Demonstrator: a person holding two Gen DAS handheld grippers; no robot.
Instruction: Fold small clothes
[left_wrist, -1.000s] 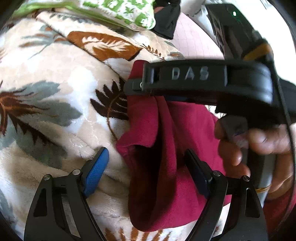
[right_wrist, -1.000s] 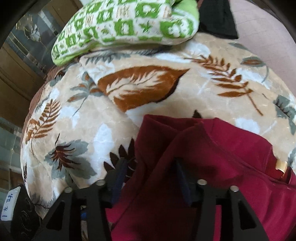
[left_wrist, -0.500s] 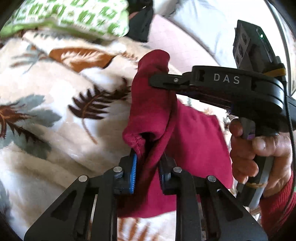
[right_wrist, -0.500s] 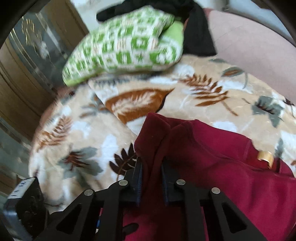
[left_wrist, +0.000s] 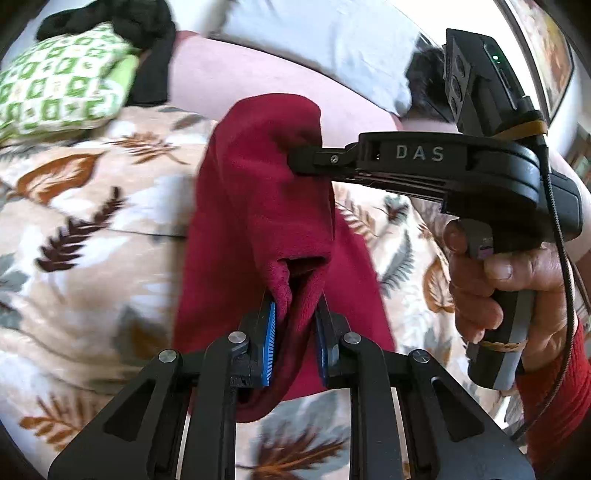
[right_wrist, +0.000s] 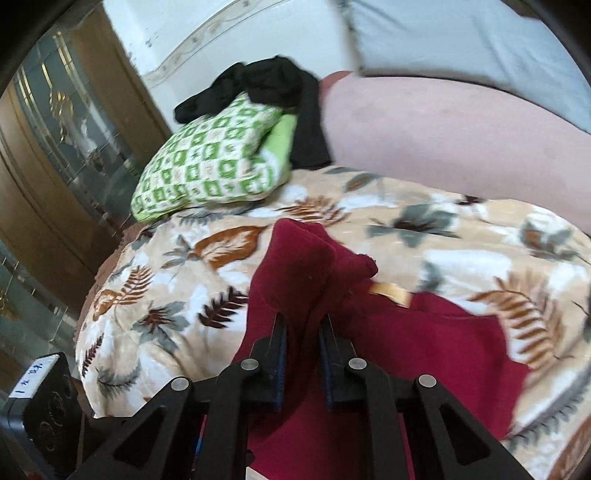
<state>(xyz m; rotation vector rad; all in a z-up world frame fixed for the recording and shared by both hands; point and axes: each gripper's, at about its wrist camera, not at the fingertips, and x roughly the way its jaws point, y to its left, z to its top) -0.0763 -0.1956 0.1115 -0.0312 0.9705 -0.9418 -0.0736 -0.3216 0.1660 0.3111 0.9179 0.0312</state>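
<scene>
My leaf-print blanket (right_wrist: 461, 254) under everything, my green-and-white patterned pillow (right_wrist: 207, 162) at its far edge, black cloth (right_wrist: 273, 85) draped on it, wooden cabinet (right_wrist: 55, 155) beyond

Setting: a home bedroom. Indicators: a cream plush blanket with a brown and grey leaf print (right_wrist: 369, 229), a green-and-white patterned pillow (right_wrist: 207, 162) at its far edge, and a brown wooden cabinet with gilt-trimmed glass doors (right_wrist: 55, 140).

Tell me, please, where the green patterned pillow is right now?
The green patterned pillow lies at the far left end of the leaf-print blanket, upper left in both wrist views, with a black garment draped over its far edge.
</scene>
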